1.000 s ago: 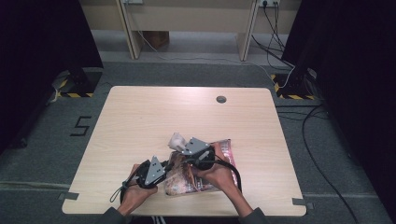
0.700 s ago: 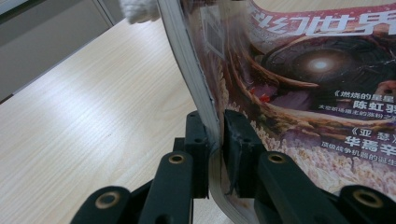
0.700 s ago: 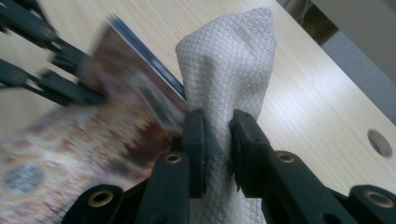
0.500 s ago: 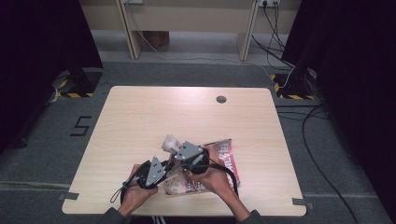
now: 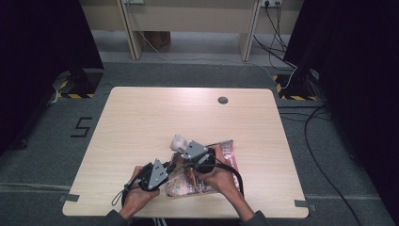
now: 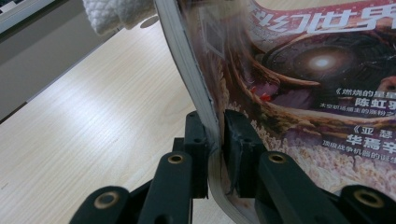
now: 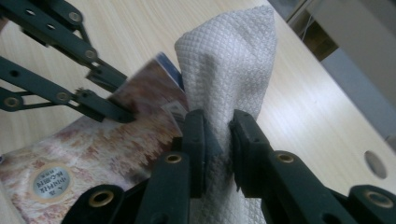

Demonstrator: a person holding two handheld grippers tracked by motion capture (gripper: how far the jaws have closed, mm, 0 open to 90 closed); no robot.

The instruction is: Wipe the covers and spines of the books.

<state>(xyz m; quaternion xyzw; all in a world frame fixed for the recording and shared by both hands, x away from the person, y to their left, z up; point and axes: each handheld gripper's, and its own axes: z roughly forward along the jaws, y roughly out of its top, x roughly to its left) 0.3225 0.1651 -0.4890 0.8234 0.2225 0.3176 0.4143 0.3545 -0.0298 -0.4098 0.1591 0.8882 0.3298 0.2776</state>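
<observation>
In the high view, both hands work at the near edge of the desk [image 5: 141, 122]: the left gripper [image 5: 165, 170] and right gripper [image 5: 187, 149] meet over a magazine [image 5: 226, 153], a white cloth [image 5: 179, 141] just beyond. In the left gripper view, the jaws clamp the magazine's [image 6: 317, 84] edge, lifting it. In the right gripper view, the jaws pinch the cloth [image 7: 229, 70] upright, the magazine [image 7: 93, 140] just left.

Magazine [image 5: 207, 176] on table [image 5: 141, 117], lower centre of high view. Cloth [image 5: 179, 141] just above its upper-left corner. Grommet hole [image 5: 223, 100] upper right.
</observation>
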